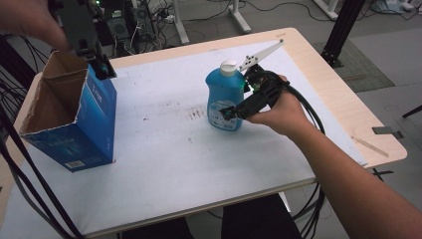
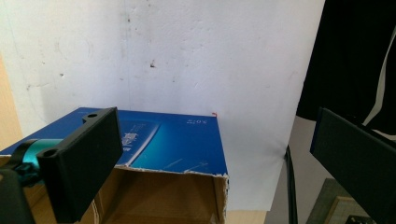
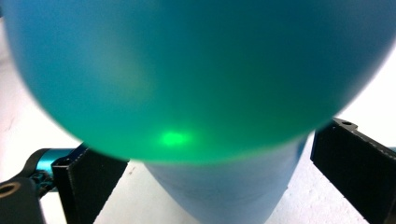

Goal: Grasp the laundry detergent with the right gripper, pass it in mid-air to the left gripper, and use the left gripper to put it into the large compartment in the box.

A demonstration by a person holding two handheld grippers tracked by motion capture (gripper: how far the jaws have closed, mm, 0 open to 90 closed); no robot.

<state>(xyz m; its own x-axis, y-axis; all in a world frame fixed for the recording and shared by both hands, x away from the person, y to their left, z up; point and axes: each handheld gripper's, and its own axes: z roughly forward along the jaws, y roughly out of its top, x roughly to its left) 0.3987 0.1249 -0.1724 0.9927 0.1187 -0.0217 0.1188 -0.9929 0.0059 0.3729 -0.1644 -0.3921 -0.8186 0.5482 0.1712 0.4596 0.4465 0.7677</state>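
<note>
A blue bottle (image 1: 222,97) with a white cap (image 1: 228,67) stands upright on the white mat (image 1: 164,164) right of centre. My right gripper (image 1: 233,110) is level with its lower body, and a hand holds it from the right. In the right gripper view the blurred bottle (image 3: 201,70) sits very close between the two wide-apart jaws of the right gripper (image 3: 210,144), with a slim gap on each side. A tall blue cardboard box (image 1: 94,114) with a torn open top stands at the left. My left gripper (image 1: 101,65) hovers open over the box's far rim (image 2: 177,144), holding nothing.
The mat covers a wooden table (image 1: 348,109) whose bare rim shows at the right and back. Black cables (image 1: 20,174) hang along the left edge. A black frame post (image 1: 343,30) stands beyond the far right corner. Bare mat lies between box and bottle.
</note>
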